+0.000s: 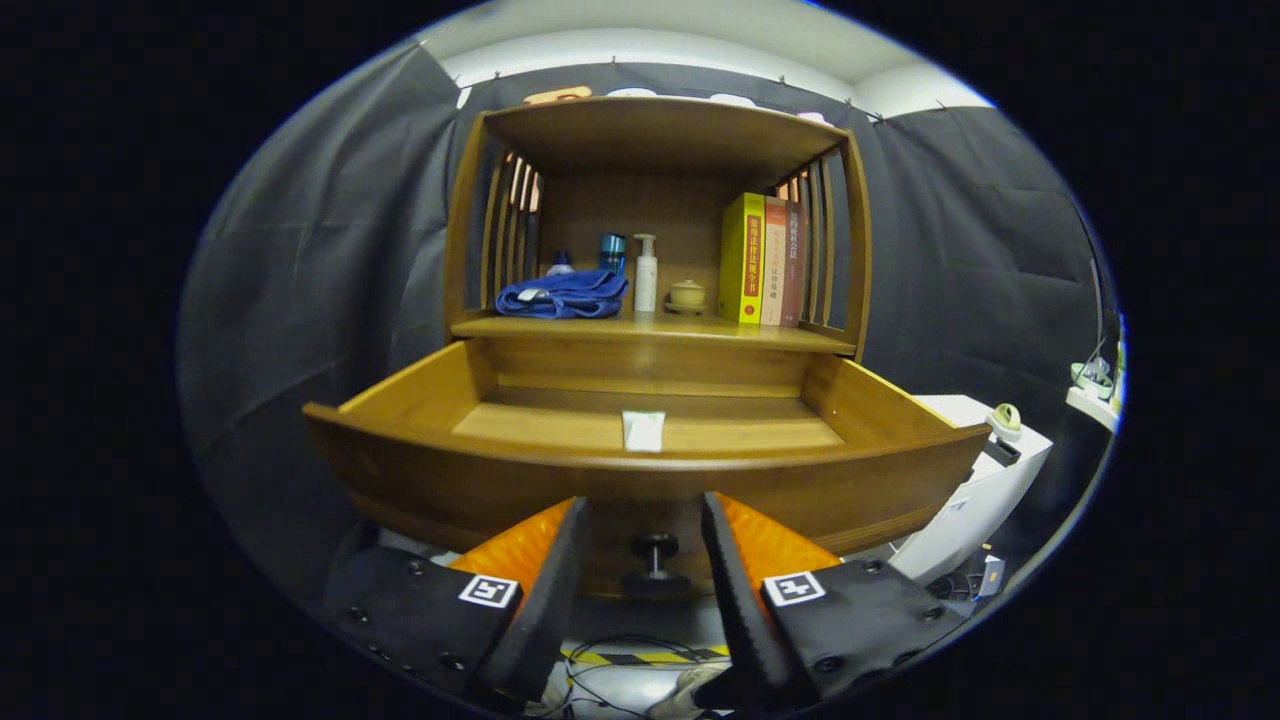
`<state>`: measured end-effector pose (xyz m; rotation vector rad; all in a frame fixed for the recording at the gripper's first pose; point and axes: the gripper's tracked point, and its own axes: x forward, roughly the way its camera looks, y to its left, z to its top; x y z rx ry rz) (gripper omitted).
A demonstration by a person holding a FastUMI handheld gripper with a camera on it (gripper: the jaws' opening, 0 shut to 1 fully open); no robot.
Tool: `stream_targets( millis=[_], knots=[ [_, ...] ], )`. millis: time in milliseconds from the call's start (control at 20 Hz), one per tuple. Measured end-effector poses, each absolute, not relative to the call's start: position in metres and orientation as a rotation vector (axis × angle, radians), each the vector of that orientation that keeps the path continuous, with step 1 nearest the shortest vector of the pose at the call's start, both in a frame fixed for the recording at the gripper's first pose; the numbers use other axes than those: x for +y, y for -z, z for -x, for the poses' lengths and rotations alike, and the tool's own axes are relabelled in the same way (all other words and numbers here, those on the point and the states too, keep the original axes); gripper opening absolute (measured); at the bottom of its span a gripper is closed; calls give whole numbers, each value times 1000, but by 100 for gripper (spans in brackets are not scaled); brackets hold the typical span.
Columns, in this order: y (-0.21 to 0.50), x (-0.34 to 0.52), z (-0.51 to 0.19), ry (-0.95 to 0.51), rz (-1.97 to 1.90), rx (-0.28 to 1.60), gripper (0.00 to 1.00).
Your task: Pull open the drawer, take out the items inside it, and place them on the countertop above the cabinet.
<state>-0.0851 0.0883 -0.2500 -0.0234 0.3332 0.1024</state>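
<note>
So your drawer [640, 470] is pulled well out, filling the middle of the frame, and your gripper [640, 520] sits low at the bottom centre with its fingers spread apart, the dark knob [654, 548] standing in the gap between them. Neither finger looks to be pressing on it, so I'd call the claw released, holding nothing. Makes sense if the pull is done: the knob is only there to haul the front out, and you don't need it once the drawer is this far open.

The thing you're after is the small white item [643, 431], looks like a flat packet or tube, lying on the drawer floor just behind the front wall, dead centre and right above the knob in the frame. Can't tell exactly what it is. It's the only item I can make out in there, though the front wall hides the nearest strip of the floor.

The countertop [600, 327] is the ledge just above the drawer, in the upper middle. It already carries a blue cloth [562, 295] on the left, a couple of bottles [645, 272], a little lidded pot [687, 294] and books [765, 260] on the right. My guess is the bare strip along the front edge is your best landing spot.

Next you'd want to lift over the front wall and come down onto the packet. It lies flat, so pinching it could be fiddly
</note>
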Motion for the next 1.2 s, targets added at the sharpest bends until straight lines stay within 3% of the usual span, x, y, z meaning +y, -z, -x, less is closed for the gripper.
stream_targets(
  millis=[350,900,1200],
  knots=[
    [194,88,48,-123,-34,355,95],
    [190,97,-69,-152,30,619,97],
    [228,96,-118,-158,84,798,97]
  ],
)
